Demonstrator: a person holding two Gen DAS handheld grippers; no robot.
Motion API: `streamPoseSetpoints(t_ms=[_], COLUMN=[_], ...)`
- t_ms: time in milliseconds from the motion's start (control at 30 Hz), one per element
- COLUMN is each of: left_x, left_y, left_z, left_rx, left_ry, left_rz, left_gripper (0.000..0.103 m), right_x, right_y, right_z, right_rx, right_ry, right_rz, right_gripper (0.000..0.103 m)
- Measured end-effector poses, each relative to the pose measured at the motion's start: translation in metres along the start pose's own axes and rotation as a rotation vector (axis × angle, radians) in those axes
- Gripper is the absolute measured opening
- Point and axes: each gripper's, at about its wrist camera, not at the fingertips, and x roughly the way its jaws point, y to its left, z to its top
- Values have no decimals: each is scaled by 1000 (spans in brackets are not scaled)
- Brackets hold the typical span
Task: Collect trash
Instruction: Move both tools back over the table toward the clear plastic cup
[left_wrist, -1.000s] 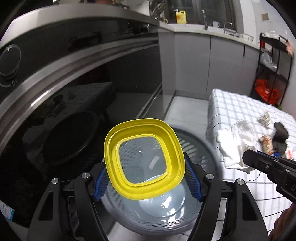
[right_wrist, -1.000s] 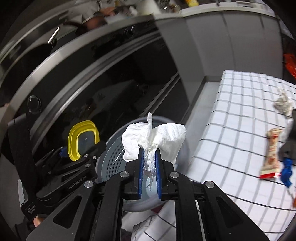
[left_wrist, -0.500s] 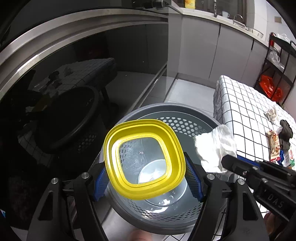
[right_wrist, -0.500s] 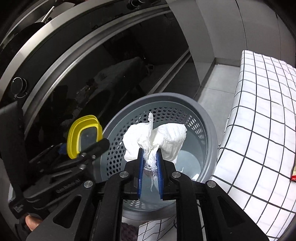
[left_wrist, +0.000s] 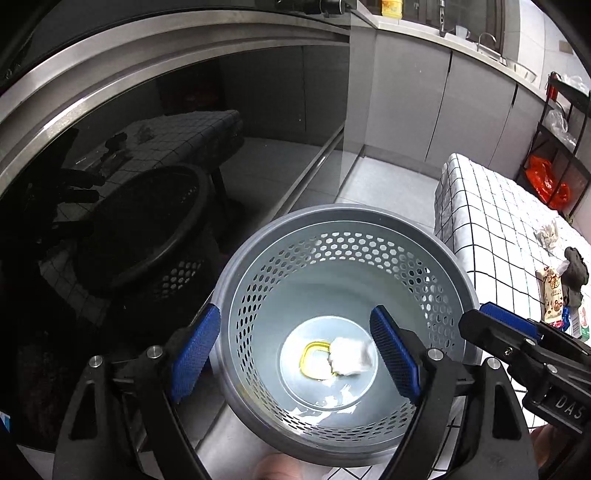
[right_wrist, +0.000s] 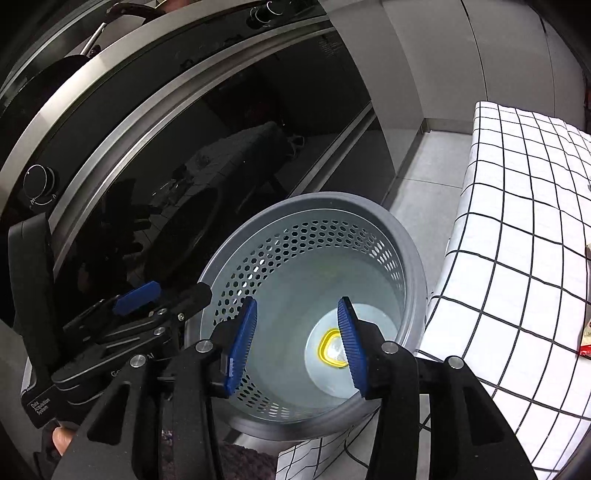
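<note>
A grey perforated trash bin (left_wrist: 236, 280) (right_wrist: 413, 258) stands on the floor between the oven and the table. At its bottom lie a yellow-rimmed lid (left_wrist: 310, 360) (right_wrist: 327, 349) and a crumpled white tissue (left_wrist: 349, 356), which partly covers the lid. My left gripper (left_wrist: 295, 354) is open and empty above the bin; it also shows in the right wrist view (right_wrist: 162, 295). My right gripper (right_wrist: 297, 347) is open and empty above the bin, and its fingers (left_wrist: 506, 325) show at the right of the left wrist view.
A table with a white checked cloth (left_wrist: 491, 236) (right_wrist: 517, 221) stands right of the bin, with a snack wrapper (left_wrist: 552, 291), a dark object (left_wrist: 576, 266) and crumpled paper (left_wrist: 550, 232) on it. A dark glass oven front (left_wrist: 147, 166) is on the left. A black rack (left_wrist: 554, 147) stands far right.
Both grippers have opened over the bin. The yellow-rimmed lid and the tissue have dropped from them to the bin's bottom.
</note>
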Motion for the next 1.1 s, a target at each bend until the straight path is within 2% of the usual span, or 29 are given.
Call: streamPoseSetpoints(t_ms=[333,533,733,1100], left_x=[-6,-15,-23,-35], left_y=[-9,-24,-49,-111], left_z=[-1,-4,-8,-17], left_rx=[15,45,80,150], left_ry=[-26,-55,-72,-91], left_rz=[-5,-20,-55,-163], left_gripper=[81,81,82,85], right_x=[-9,-33,-70,-163], right_y=[-8,-22,-42,-109], right_z=[-7,-14,-22,-44], right_rx=[-6,9,34,127], right_ry=[-6,-48,-112,-259], right_rz=[-51,-101,-183,-383], right_gripper=[44,48,50,59])
